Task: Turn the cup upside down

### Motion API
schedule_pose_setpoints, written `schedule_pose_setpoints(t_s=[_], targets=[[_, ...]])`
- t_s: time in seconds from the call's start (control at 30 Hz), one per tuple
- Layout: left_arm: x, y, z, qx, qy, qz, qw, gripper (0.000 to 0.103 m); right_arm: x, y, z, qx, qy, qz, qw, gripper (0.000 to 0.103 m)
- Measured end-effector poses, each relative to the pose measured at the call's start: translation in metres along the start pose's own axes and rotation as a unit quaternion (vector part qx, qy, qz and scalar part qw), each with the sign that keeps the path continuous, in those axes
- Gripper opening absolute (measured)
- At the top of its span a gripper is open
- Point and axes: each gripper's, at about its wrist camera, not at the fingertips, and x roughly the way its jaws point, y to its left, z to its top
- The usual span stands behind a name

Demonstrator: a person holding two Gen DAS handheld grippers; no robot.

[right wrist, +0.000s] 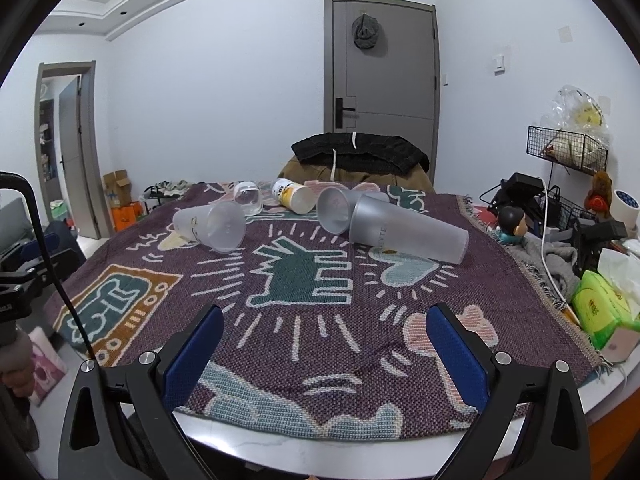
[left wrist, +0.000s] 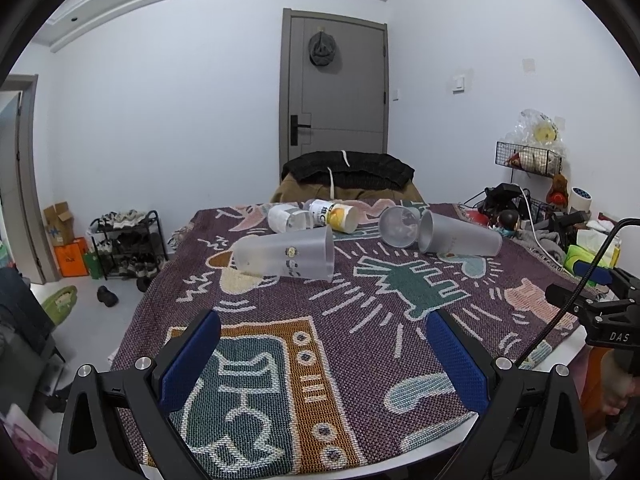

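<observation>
Left gripper [left wrist: 323, 354]: you are holding it spread wide, gripping nothing.
Right gripper [right wrist: 325, 350]: you are holding it spread wide, empty.
Frosted cup [left wrist: 285, 253]: lying on its side left of the green figure [left wrist: 416, 283].
Grey tumbler [right wrist: 408, 232]: lying beyond the figure, touching the clear cup [right wrist: 335, 209].
Patterned cloth [right wrist: 240, 344]: lying under all cups.

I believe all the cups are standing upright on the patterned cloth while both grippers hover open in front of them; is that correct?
Not quite: the cups lie on their sides, as the right wrist view shows. They are on the patterned cloth, and the left gripper and right gripper are open.
</observation>
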Motion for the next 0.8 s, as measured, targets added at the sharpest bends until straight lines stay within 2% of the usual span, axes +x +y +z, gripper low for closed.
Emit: schedule_pose_setpoints(t_s=[0.47,0.67,0.8], targets=[[0.0,0.002,0.0,0.002,-0.002,0.003,1.0,0.103,0.005,0.007,0.001,-0.01,0.006,0.003,1.0,0.102],[0.003,0.017,0.002,-0.014,-0.003,0.014,0.9998,0.103,0.009,0.021,0.012,-0.043,0.0,0.003,0.999,0.102],[0.006,0.034,0.003,-0.025,0.0,0.031,0.9992,0.103,0.016,0.024,0.027,-0.043,-0.001,0.025,0.999,0.102]])
